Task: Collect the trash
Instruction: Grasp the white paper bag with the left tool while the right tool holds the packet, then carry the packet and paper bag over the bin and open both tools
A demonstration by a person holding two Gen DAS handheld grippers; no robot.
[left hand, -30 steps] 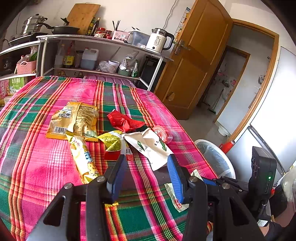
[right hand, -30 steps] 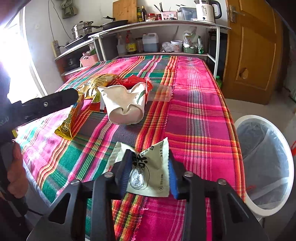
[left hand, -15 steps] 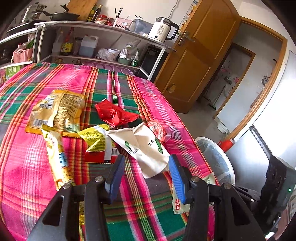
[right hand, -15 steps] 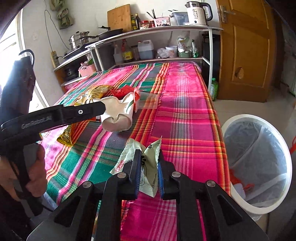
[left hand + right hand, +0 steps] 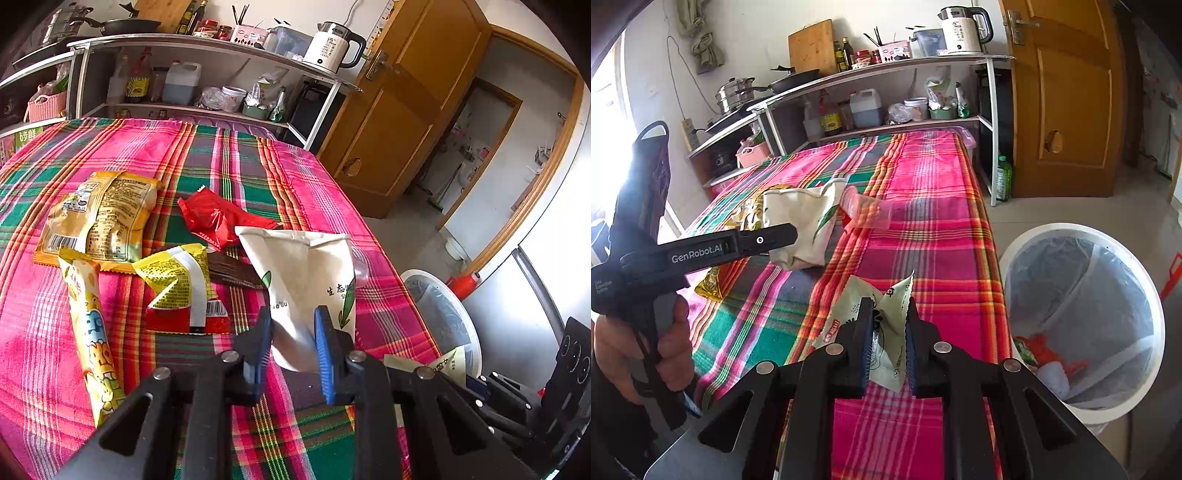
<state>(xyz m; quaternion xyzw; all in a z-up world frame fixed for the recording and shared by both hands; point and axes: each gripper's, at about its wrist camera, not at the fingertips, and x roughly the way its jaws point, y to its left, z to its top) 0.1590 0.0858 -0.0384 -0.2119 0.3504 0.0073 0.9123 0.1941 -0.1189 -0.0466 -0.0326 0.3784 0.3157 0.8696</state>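
Left wrist | white pouch (image 5: pixel 306 284) between left tongs (image 5: pixel 293 341) fingers

White walls (image 5: pixel 750 33) enclose a small kitchen with a pale tiled floor (image 5: pixel 1071 210), and strong daylight pours in from a window (image 5: pixel 605 110) on the left of the right wrist view. Behind the desk, which wears a pink-and-green plaid cloth (image 5: pixel 221 155), stands a white metal shelf (image 5: pixel 207 42) bearing a kettle (image 5: pixel 332 48), a pan (image 5: pixel 125 26), a steamer (image 5: pixel 735 94), a cutting board (image 5: pixel 810 48) and bottles. A wooden door (image 5: pixel 413 107) stands to the right, beside an open doorway (image 5: pixel 476 147) with a wooden frame.
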